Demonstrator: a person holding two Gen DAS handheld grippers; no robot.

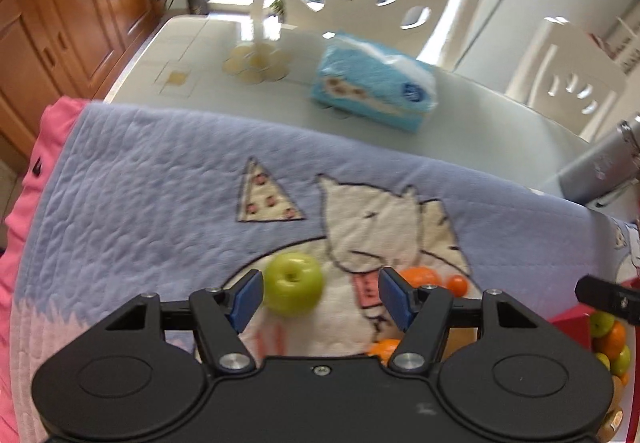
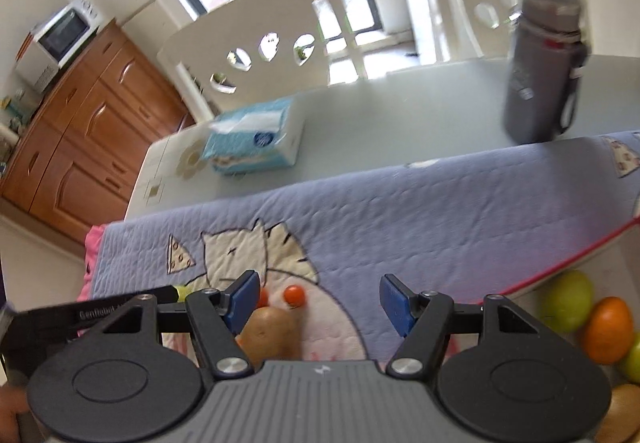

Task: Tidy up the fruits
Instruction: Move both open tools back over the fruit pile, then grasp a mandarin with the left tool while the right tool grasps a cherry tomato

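A green apple point(image 1: 294, 282) lies on the blue cat-print blanket point(image 1: 160, 187), just ahead of my open left gripper point(image 1: 322, 297) and nearer its left fingertip. Oranges point(image 1: 420, 277) and a small orange fruit point(image 1: 457, 284) lie behind the right fingertip. My right gripper point(image 2: 320, 297) is open and empty above the blanket point(image 2: 400, 211). A brown pear-like fruit point(image 2: 270, 335) and a small orange fruit point(image 2: 295, 295) lie below its left fingertip. A red-rimmed white container point(image 2: 592, 255) at the right holds green apples point(image 2: 567, 305) and an orange point(image 2: 608, 329); it also shows in the left wrist view point(image 1: 568, 321).
A blue tissue pack point(image 1: 374, 81) lies on the pale table point(image 1: 480, 115) beyond the blanket. A grey bottle point(image 2: 540, 71) stands at the blanket's far right edge. White chairs point(image 2: 256, 47) stand behind the table. Wooden cabinets point(image 1: 60, 23) are at the left.
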